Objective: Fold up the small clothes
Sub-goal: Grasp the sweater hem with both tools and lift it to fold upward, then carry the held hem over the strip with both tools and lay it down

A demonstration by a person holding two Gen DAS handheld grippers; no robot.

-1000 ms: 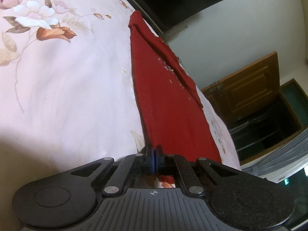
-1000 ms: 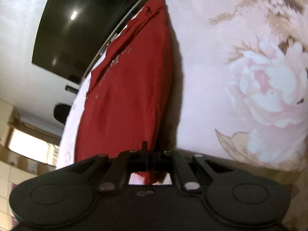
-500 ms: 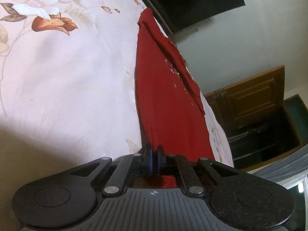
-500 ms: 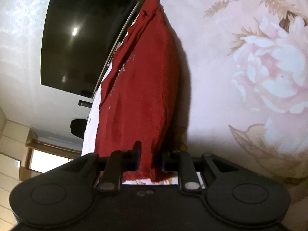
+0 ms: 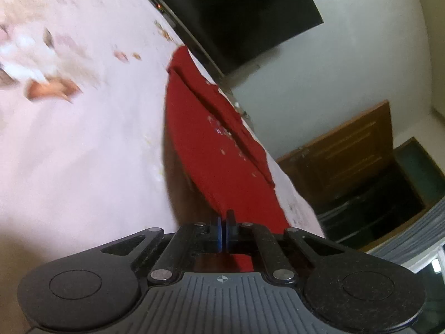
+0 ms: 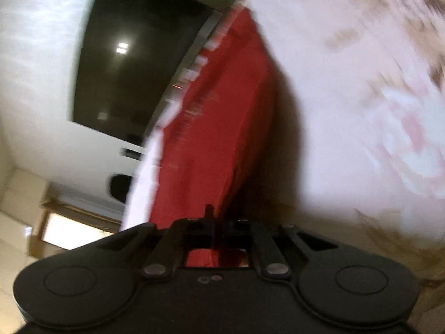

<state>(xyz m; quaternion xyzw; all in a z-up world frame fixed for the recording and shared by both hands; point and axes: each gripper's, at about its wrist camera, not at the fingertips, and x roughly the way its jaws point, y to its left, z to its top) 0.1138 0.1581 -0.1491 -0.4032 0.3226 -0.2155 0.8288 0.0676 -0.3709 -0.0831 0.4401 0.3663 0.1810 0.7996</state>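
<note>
A small red knitted garment (image 5: 219,144) stretches away from me across a pink floral bedsheet (image 5: 83,139), its near edge raised off the sheet with a shadow under it. My left gripper (image 5: 224,220) is shut on the near hem, the cloth pinched between its blue pads. In the right wrist view the same red garment (image 6: 222,128) runs up the blurred picture, and my right gripper (image 6: 215,217) is shut on its near edge. The far end of the garment lies on the sheet near the bed's far edge.
A dark television screen (image 5: 236,8) hangs on the white wall past the bed's far edge; it shows too in the right wrist view (image 6: 133,64). A wooden cabinet (image 5: 339,153) stands at the right. The floral bedsheet (image 6: 361,111) spreads wide beside the garment.
Both grippers have risen with the garment's near edge, and the shadow under the cloth has grown. The right jaws opened briefly and shut again on the cloth. Both views now tilt up toward the wall.
</note>
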